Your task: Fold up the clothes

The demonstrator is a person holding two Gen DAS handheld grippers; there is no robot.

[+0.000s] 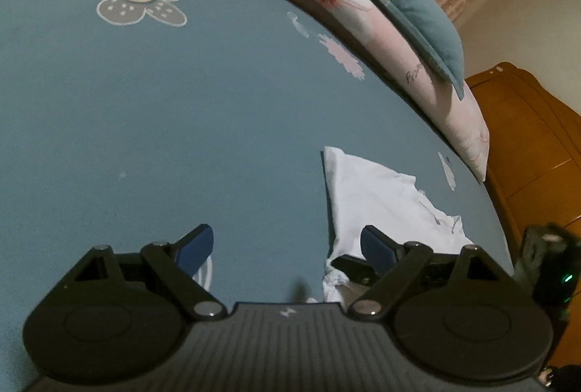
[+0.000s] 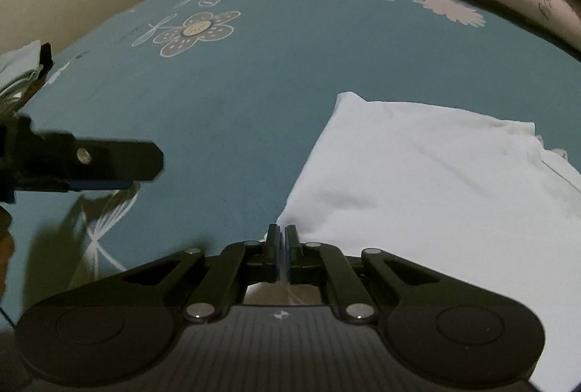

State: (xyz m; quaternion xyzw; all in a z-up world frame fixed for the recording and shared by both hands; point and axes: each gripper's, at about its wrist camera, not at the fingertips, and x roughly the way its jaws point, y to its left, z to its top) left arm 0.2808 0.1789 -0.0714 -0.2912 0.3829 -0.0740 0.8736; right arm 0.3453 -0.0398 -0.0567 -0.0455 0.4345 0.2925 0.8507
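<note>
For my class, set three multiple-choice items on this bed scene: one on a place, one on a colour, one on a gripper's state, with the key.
1. Where does the white garment lie?
A. On the bedsheet
B. On the floor
C. On a chair

2. What colour is the sheet?
A. Red
B. Teal blue
C. Yellow

3. How does the left gripper stand?
A. Shut on the garment
B. Shut, empty
C. Open

Key: 1 A, cloth rests on the sheet; 2 B, blue with printed flowers; 3 C, its fingers stand wide apart, while the right gripper is shut.
</note>
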